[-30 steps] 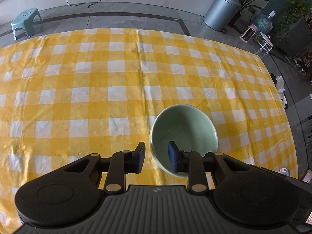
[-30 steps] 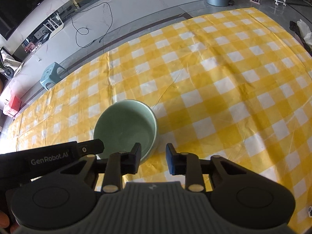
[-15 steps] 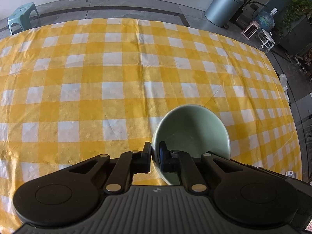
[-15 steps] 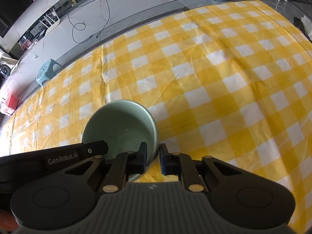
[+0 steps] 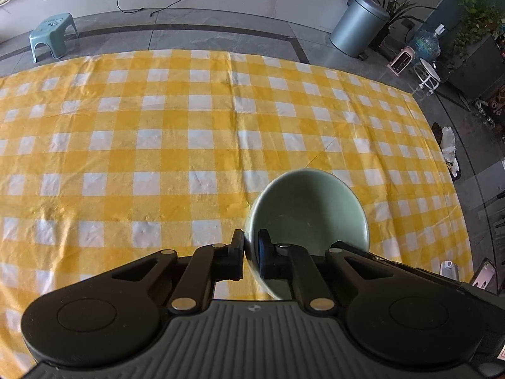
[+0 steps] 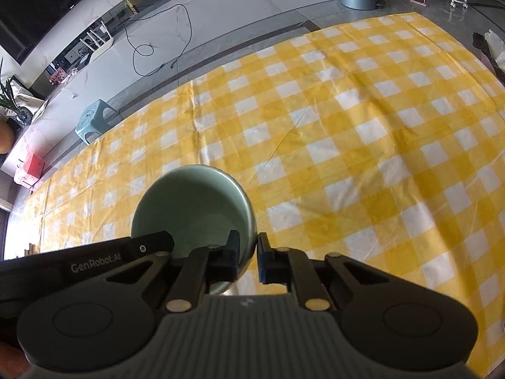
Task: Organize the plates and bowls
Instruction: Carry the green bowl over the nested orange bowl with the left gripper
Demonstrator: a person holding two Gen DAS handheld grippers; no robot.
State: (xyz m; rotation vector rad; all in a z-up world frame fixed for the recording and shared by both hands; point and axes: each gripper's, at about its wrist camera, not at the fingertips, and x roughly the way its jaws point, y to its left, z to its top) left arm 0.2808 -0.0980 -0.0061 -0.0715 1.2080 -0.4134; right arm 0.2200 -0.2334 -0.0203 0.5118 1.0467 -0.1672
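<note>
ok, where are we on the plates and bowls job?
Done: nothing stacked or sorted in view. In hand: both the left gripper and the right gripper are clamped on opposite rim sides of the green bowl. Left: placing it; no plates or other bowls visible on the checked tablecloth.

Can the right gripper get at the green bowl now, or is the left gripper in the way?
Yes, it seems so. The right gripper is already shut on the right side of the bowl's rim, while the left gripper clamps the opposite side, so neither blocks the other.
</note>
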